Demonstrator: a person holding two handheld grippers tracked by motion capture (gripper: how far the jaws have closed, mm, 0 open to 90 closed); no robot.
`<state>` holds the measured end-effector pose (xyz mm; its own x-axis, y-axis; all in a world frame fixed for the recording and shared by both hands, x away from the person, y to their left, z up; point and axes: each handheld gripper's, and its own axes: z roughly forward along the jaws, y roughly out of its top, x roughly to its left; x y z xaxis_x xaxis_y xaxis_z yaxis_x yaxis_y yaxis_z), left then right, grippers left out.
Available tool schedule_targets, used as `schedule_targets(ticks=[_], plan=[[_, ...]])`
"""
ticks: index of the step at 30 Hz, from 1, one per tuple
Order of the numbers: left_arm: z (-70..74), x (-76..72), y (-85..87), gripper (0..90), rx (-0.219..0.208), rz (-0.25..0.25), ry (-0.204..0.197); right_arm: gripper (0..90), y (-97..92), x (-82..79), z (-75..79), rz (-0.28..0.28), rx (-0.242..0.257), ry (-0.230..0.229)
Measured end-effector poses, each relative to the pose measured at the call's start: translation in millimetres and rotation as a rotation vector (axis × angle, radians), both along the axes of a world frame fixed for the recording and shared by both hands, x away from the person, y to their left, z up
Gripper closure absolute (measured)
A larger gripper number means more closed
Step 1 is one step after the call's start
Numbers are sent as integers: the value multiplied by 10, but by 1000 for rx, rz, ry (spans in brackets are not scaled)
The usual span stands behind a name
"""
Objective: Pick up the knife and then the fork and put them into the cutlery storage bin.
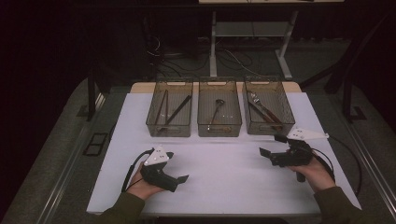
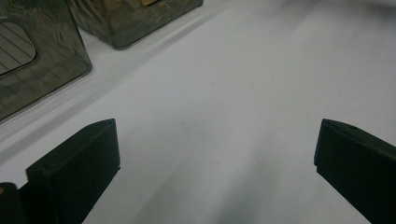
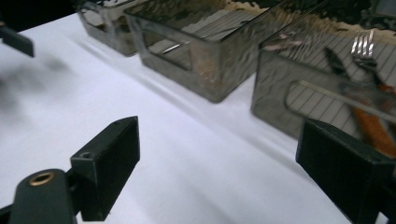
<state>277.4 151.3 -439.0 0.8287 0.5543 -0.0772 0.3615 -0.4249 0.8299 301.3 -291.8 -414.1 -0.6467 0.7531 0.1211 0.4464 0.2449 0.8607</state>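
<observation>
Right gripper (image 1: 268, 145) hovered just above the white desk (image 1: 224, 182), jaws spread wide with nothing between them, pointing toward the desk's middle. Nearest to it stood the right bin (image 1: 268, 107), just beyond the jaws toward the far edge. In the right gripper view that bin (image 3: 327, 79) held a fork (image 3: 363, 49) and an orange-handled tool (image 3: 373, 128), lying flat on the ribbed floor behind the clear wall.

Left gripper (image 1: 180, 179) sat low over the near left part of the desk, held in the left hand (image 1: 142, 184), jaws likewise wide apart and empty; the left gripper view showed bare white surface (image 2: 210, 116) between them.

Count: three clear bins in one row along the far edge. Left bin (image 1: 169, 108) held long dark sticks, number not clear. Middle bin (image 1: 219, 108) held one long-handled utensil (image 1: 217, 109). Narrow gaps separated the bins; none touched a gripper.

Open room: the whole broad strip of desk between the bin row and the near edge was bare, and the two grippers stood well apart across it. Right gripper was close to the desk's right edge; right hand (image 1: 315, 172) lay near the near right corner. Left gripper had some margin to the left edge. Cables (image 1: 128, 172) trailed from both grippers.
</observation>
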Motion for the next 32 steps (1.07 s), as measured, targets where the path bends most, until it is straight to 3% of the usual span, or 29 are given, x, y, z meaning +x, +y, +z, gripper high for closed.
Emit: schedule_targets(ticks=[16,25,32], plan=[[4,-6,-3,0,-6,-4,2,134,100,-388,-257,120,-18,64],[4,-17,-10,0,-7,-8,7,134,138,-436,-352,142,-63,71],[4,-18,-13,0,-10,-10,8,134,131,-431,-351,145,-68,67]])
